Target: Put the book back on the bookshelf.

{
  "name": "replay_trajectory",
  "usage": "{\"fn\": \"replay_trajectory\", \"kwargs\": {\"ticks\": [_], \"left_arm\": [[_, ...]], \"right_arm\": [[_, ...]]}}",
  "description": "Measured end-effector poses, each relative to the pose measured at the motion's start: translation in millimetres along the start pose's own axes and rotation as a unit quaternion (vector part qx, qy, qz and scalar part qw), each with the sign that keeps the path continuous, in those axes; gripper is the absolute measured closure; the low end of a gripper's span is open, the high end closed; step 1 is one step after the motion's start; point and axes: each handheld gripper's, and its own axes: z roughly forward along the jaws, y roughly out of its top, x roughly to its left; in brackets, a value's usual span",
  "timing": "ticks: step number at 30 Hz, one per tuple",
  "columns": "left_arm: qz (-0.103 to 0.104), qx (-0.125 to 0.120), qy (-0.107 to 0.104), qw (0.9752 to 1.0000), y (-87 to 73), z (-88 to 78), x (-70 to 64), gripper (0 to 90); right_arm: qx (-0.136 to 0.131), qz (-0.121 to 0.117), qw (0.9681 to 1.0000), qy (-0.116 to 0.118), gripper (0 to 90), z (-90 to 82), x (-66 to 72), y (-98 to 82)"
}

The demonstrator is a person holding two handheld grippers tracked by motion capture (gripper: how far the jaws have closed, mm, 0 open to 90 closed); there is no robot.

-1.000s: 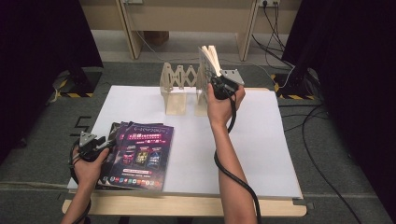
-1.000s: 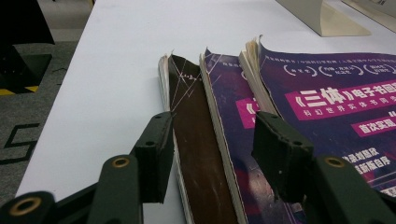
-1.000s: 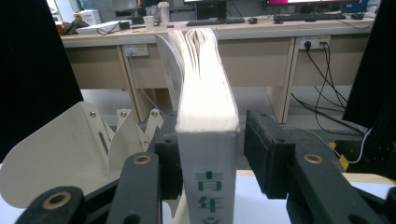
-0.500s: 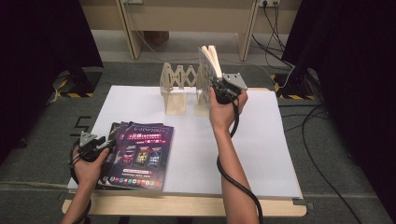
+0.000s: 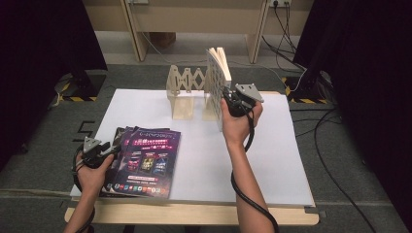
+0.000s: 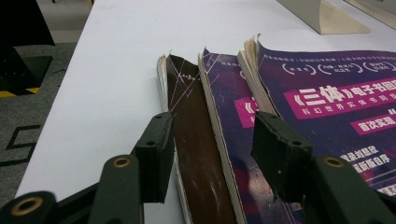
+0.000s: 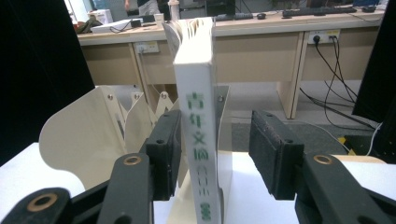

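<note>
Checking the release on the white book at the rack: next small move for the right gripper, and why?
Probably back the right gripper straight off. Its jaws have just been opening, the white book stands upright between them against the expanding rack, and a gap shows beside the right-hand pad.

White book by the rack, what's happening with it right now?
The right gripper has just been opening its jaws around the white book, which stands upright against the extendable book rack; the pads no longer press it. The left gripper sits open over the fanned stack of purple magazines.
</note>
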Motion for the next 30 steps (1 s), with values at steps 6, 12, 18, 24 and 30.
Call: {"fn": "replay_trajectory", "kwargs": {"ticks": [6, 12, 18, 24, 30], "left_arm": [[0.003, 0.003, 0.0, 1.0, 0.1, 0.4, 0.0, 48.9], [0.007, 0.004, 0.0, 1.0, 0.3, 0.3, -0.9, 51.0], [0.014, 0.006, -0.001, 0.9999, 0.9, 0.4, -2.2, 51.8], [0.033, 0.003, 0.006, 0.9994, 5.3, -2.3, -7.5, 59.0], [0.039, 0.001, -0.009, 0.9992, 17.6, -5.1, -16.7, 64.0]], "right_arm": [[0.005, 0.005, 0.9999, 0.008, 53.9, -9.8, -4.3, -5.2], [0.01, 0.01, 0.9997, 0.018, 53.5, -15.7, -6.4, -13.9], [0.03, 0.036, 0.9984, 0.031, 53.2, -19.5, -15.4, -28.7], [0.057, 0.047, 0.9966, 0.038, 53.9, -20.7, -21.0, -46.1], [0.081, 0.042, 0.9948, 0.046, 55.0, -24.9, -18.0, -60.6]]}}
